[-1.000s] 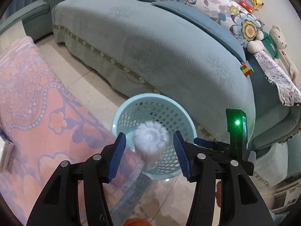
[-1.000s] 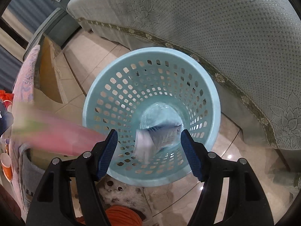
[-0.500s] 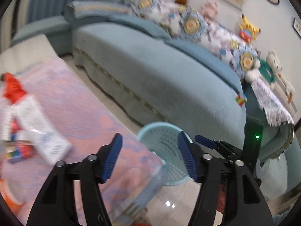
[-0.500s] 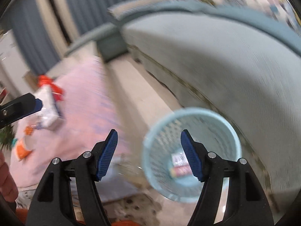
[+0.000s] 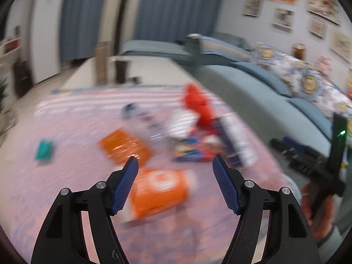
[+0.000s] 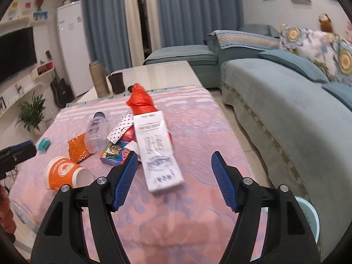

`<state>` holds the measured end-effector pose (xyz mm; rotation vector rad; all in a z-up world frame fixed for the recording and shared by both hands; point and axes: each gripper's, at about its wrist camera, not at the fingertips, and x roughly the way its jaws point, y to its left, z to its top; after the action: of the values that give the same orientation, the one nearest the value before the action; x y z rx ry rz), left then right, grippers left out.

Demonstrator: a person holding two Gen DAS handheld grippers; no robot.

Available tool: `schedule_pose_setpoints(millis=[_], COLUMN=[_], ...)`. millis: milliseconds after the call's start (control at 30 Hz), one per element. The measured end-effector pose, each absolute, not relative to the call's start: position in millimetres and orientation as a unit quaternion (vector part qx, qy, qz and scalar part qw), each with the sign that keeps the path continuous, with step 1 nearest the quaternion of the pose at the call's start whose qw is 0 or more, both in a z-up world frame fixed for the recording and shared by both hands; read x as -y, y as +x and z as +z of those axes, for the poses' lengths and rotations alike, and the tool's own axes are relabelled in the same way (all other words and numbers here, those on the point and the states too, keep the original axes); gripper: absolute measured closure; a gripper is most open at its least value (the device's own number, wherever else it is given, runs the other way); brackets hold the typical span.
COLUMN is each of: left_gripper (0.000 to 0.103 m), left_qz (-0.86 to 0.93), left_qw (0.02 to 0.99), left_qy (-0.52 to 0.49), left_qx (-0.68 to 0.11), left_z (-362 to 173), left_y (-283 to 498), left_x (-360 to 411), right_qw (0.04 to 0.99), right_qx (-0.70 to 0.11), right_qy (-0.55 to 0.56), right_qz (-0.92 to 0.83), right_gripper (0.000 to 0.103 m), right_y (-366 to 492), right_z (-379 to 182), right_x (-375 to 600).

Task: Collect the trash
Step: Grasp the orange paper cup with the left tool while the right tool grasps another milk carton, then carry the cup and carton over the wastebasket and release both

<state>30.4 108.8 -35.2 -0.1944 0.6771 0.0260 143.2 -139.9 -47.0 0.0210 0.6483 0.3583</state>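
Note:
Trash lies on a table under a pink cloth (image 6: 198, 132): an orange paper cup (image 6: 63, 172) on its side, a clear plastic bottle (image 6: 95, 132), an orange foil wrapper (image 6: 77, 147), a white packet (image 6: 156, 147), a red bag (image 6: 140, 101), a small colourful box (image 6: 114, 153) and a teal scrap (image 6: 43, 144). My right gripper (image 6: 173, 176) is open and empty above the cloth, near the white packet. My left gripper (image 5: 175, 184) is open and empty over the orange cup (image 5: 160, 191); that view is blurred. The light blue basket's rim (image 6: 312, 217) shows at the lower right.
A teal sofa (image 6: 286, 101) with flowered cushions runs along the right. A tan canister (image 6: 99, 79) and a dark cup (image 6: 116, 82) stand at the table's far end. A white fridge, TV and plant are at the left.
Both grippers have swung up and away from the basket to face the table. The bottle seen between the left fingers over the basket is gone. Both stay open.

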Motion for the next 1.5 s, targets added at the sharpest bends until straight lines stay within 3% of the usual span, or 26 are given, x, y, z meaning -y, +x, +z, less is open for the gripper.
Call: schedule_pose_setpoints(millis=[100, 233, 600, 733, 833, 900, 933, 1033, 1100, 1233, 1500], left_gripper=[0.034, 0.034, 0.04, 0.048, 0.063, 0.069, 0.074, 0.08, 0.083, 0.102, 0.102], left_qz=[0.049, 0.061, 0.001, -0.023, -0.047, -0.063, -0.072, -0.094, -0.098, -0.126, -0.142], left_qw=[0.93, 0.917, 0.899, 0.892, 0.886, 0.881, 0.879, 0.876, 0.878, 0.884, 0.915], left_qy=[-0.116, -0.134, -0.208, -0.228, -0.245, -0.255, -0.262, -0.277, -0.276, -0.28, -0.222], left_qx=[-0.344, -0.37, -0.384, -0.389, -0.392, -0.393, -0.392, -0.383, -0.38, -0.354, -0.304], left_z=[-57.1, -87.3, -110.1, -115.3, -118.2, -119.4, -120.2, -117.4, -114.5, -104.8, -59.4], left_y=[25.6, 27.6, 43.3, 47.4, 48.3, 49.0, 48.6, 49.1, 50.7, 50.4, 43.8], left_x=[-133.2, -148.7, -155.4, -149.1, -146.0, -145.0, -145.0, -141.8, -137.1, -125.4, -90.2], right_qw=[0.931, 0.928, 0.916, 0.908, 0.905, 0.899, 0.896, 0.894, 0.897, 0.906, 0.926], right_qx=[-0.32, -0.331, -0.355, -0.378, -0.384, -0.396, -0.401, -0.402, -0.394, -0.377, -0.337], right_qy=[0.001, -0.002, -0.01, -0.015, -0.015, -0.018, -0.02, -0.019, -0.021, -0.024, 0.003], right_qz=[0.176, 0.172, 0.185, 0.181, 0.185, 0.189, 0.19, 0.195, 0.198, 0.19, 0.168], right_gripper=[0.037, 0.029, 0.024, 0.024, 0.024, 0.036, 0.048, 0.053, 0.055, 0.056, 0.056], right_y=[156.0, 169.9, 188.6, 196.5, 199.8, 202.9, 204.0, 202.8, 197.6, 186.0, 161.1], right_z=[-59.0, -76.2, -94.9, -108.4, -109.8, -113.8, -115.7, -115.8, -113.2, -106.8, -72.2], right_x=[121.9, 116.7, 98.8, 94.8, 93.6, 91.1, 89.8, 89.9, 90.4, 96.4, 143.6])
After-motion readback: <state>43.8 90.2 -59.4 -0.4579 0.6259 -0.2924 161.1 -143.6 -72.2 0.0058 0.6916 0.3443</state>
